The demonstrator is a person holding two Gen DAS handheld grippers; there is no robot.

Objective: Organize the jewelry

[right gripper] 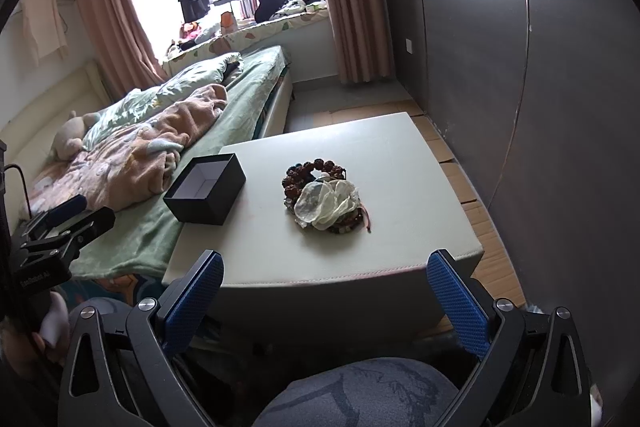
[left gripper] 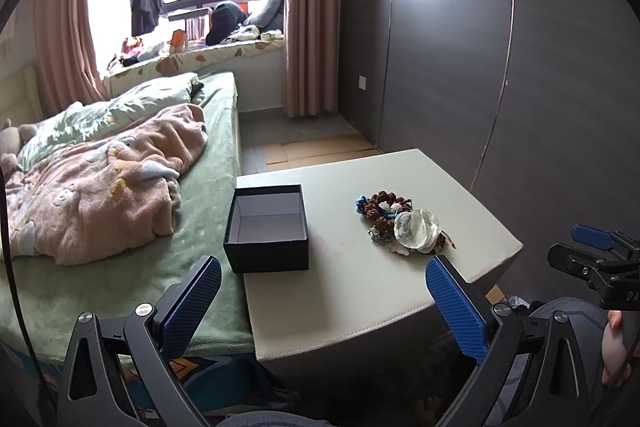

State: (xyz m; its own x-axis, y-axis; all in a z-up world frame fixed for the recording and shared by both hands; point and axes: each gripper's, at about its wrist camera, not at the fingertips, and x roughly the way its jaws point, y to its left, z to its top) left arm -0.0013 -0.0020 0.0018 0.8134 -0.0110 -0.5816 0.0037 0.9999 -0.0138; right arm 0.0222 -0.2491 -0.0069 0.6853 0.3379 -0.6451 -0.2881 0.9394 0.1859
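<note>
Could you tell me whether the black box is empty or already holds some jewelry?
Empty. The box stands open with no lid on it, and its pale lining shows bare; the jewelry lies in a pile on the table beside it.

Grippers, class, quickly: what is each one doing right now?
Left gripper: open, holding nothing, short of the black box.
Right gripper: open, holding nothing, short of the jewelry pile.

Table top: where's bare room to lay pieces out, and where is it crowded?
On the white table, the far strip behind the jewelry pile is bare, as is the near strip along the front edge. A narrow lane separates the pile from the open black box. The left edge by the box is crowded.
</note>
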